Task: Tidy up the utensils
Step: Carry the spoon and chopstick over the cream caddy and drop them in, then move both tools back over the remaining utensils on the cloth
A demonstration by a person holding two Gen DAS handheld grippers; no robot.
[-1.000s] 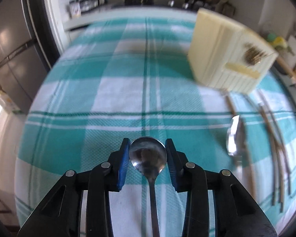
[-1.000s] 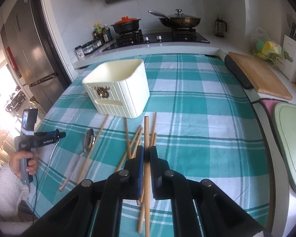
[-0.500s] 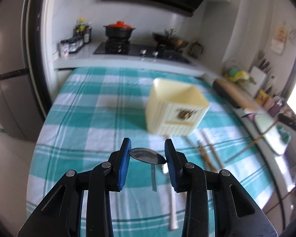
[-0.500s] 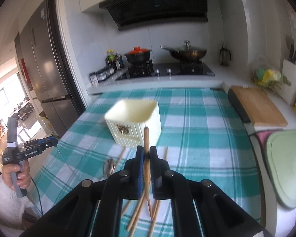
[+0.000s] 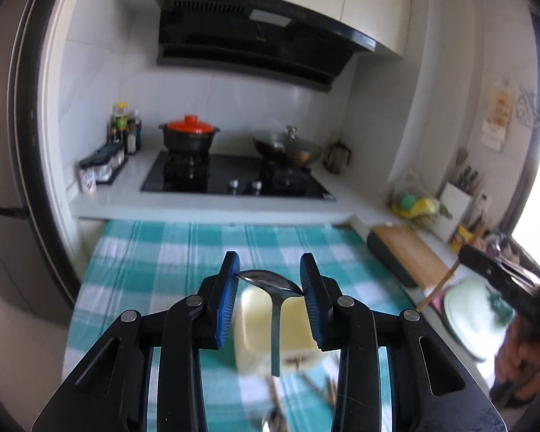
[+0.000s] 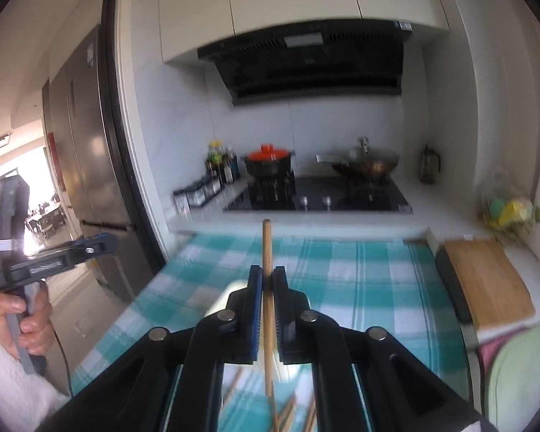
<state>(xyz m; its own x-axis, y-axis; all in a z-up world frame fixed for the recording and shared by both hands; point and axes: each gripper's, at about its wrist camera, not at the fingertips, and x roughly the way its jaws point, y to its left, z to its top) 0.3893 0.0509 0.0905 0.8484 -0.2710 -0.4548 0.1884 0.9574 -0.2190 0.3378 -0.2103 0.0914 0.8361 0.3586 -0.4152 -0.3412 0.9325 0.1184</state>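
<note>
Left gripper [image 5: 270, 280]: fingers [image 5: 228, 298] stand part-way apart, with the bowl of a metal spoon [image 5: 270, 282] clamped crosswise between the blue pads. The bowl's edges touch both pads. The spoon's handle hangs down from the bowl, in front of the cream utensil holder [image 5: 295, 327]. The spoon is clear of the desk [image 5: 144, 252], which is covered by a teal and white checked cloth.

Right gripper [image 6: 269, 282]: fingers [image 6: 254, 309] are closed almost fully on a single wooden chopstick [image 6: 267, 252]. The chopstick stands close to upright between the pads; its blunt end rises above the fingertips and its lower part runs down below them. It is clear of the cloth.

Utensil holder: seen directly below and beyond the left gripper, on the checked cloth; in the right wrist view only a blurred pale patch shows behind the fingers. Whether its compartments hold anything cannot be told.

Remaining items: several more chopsticks [image 6: 288, 414] lie loose on the cloth below the right gripper. In the left wrist view a blurred metal utensil [image 5: 271, 421] lies at the bottom edge, near blurred sticks.

Cross-check: the left wrist view shows the right gripper at the far right with its chopstick slanting down. The right wrist view shows the person's left hand [image 6: 25, 320] around the handle of the left gripper.
</note>
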